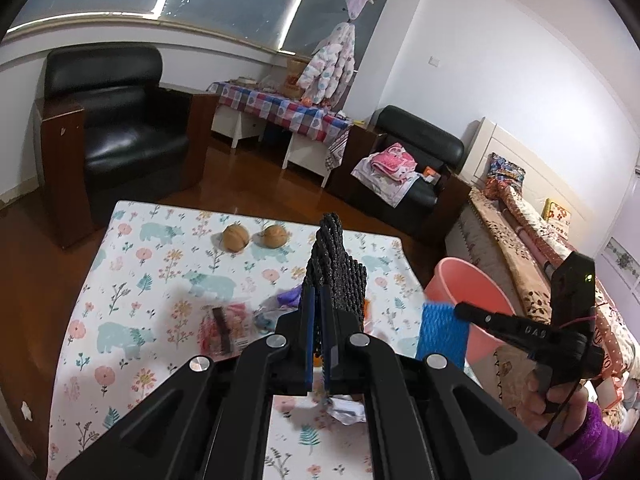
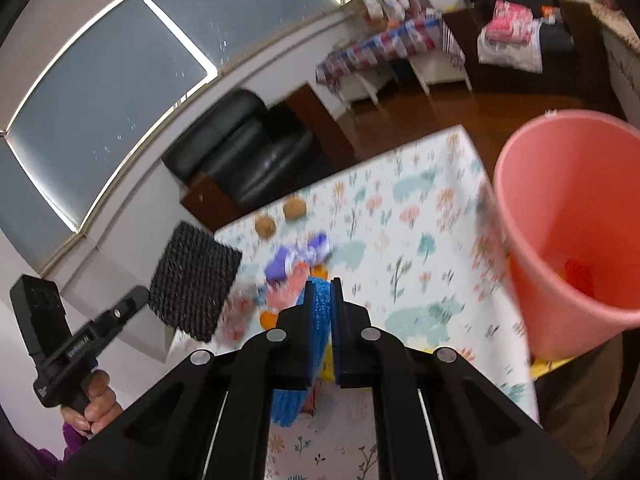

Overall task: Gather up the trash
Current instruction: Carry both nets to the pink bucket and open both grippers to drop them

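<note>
While both claws are loaded, the step in hand looks like carrying trash to the bin. The left claw is clenched on a black mesh sleeve, held up above the desk. The right claw is clenched on a blue mesh sleeve, raised near the pink bin, which stands just off the desk's right edge. From the left wrist view, the blue sleeve sits right at the bin's rim.

More trash lies on the desk: a purple wrapper, a red packet, crumpled paper and orange bits. Two walnuts sit farther back.

Next, I judge, the right claw should move over the bin's mouth and release, with the left following. Light mesh may cling to the pads or catch the rim, so each drop wants to be well inside.
</note>
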The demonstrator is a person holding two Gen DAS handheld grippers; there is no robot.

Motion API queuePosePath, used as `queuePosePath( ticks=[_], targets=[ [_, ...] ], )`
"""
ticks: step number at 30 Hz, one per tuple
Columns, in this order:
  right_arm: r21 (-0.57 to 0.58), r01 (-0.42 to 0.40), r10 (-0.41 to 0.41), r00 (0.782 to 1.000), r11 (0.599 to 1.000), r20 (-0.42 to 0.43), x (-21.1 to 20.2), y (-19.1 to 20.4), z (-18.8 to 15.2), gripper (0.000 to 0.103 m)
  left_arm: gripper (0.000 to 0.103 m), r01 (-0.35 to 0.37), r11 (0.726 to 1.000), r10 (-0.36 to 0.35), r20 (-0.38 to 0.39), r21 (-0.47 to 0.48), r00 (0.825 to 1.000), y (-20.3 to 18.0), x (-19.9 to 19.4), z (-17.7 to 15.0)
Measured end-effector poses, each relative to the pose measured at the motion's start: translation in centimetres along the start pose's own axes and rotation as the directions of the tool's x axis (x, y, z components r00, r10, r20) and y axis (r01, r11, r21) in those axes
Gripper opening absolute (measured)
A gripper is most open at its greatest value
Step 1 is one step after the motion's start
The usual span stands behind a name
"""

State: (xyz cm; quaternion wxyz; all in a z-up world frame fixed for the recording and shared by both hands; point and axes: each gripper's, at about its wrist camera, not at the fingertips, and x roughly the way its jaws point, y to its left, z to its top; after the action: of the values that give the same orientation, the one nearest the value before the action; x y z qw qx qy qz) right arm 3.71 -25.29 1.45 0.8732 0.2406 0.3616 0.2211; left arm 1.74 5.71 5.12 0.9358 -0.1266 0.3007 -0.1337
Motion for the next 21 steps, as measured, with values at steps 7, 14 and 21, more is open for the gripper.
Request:
queuePosePath(
  ticks=[7, 14, 21],
  targets=[
    [-0.009, 0.082, -0.08, 0.989, 0.997, 0.121, -3.7, -1.7, 2.1, 0.007, 0.002, 0.042, 0.998, -0.042, 0.013, 0.041, 0.999, -3.3, 0.5, 1.3],
    [0.061, 0.144, -0.153, 0.967, 0.988, 0.202, -7.2, -5.6, 3.3, 0.007, 0.002, 0.103, 0.992, -0.103, -0.008, 0.079, 0.995, -8.0, 2.8, 1.9],
    [0.141, 0.223, -0.254, 0.93, 0.964, 0.264, -10.2, -9.9, 3.7, 0.007, 0.002, 0.185, 0.974, -0.179, -0.053, 0.129, 0.982, -13.8, 6.0, 2.0]
  ],
)
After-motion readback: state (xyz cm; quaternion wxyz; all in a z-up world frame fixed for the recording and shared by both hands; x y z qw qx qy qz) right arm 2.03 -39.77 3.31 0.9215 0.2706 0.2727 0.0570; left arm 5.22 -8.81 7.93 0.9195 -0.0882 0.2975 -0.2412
